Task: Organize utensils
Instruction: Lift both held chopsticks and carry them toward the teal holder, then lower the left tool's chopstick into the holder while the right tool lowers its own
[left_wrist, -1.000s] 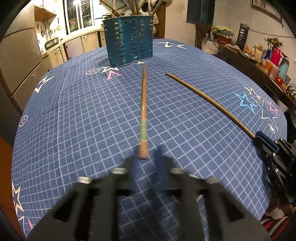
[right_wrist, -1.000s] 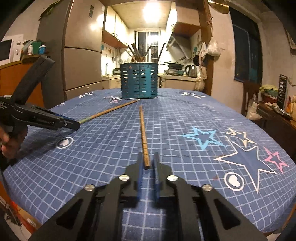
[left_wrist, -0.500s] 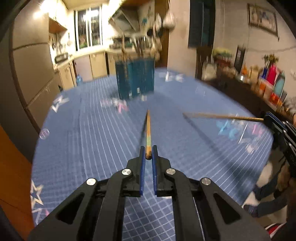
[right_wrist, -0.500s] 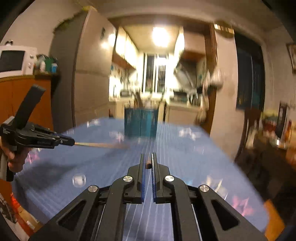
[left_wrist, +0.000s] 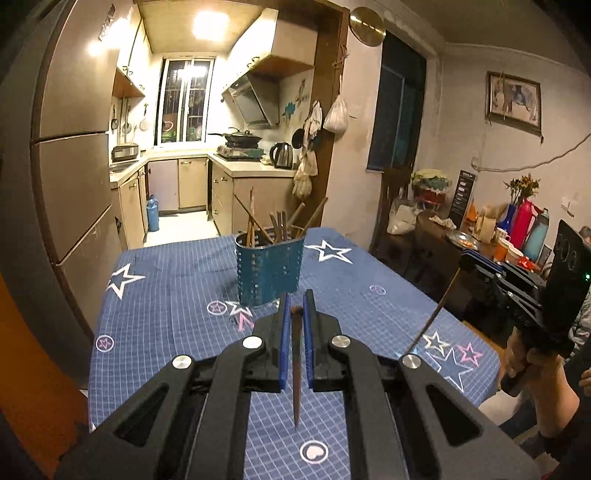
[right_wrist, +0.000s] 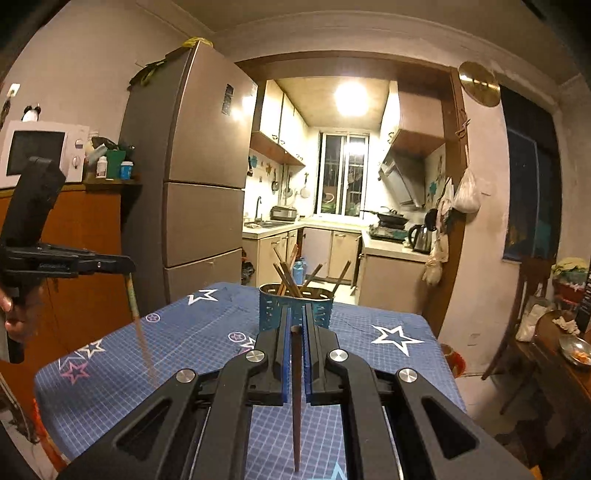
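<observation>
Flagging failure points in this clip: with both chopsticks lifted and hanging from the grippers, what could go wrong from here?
1. Each brown wooden chopstick is pinched only at its top end by the left gripper and right gripper, so either could swing or slip out.
2. The perforated teal metal holder is already crowded with leaning sticks; a dangling tip could catch on them or the rim.

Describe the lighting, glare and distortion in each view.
Left wrist view: the ceiling lamp flares white, the fisheye bows the fridge, and the blue utensil holder is sharp. Right wrist view: the lamp blows out, the corners go dark, and the doorway frame curves.
</observation>
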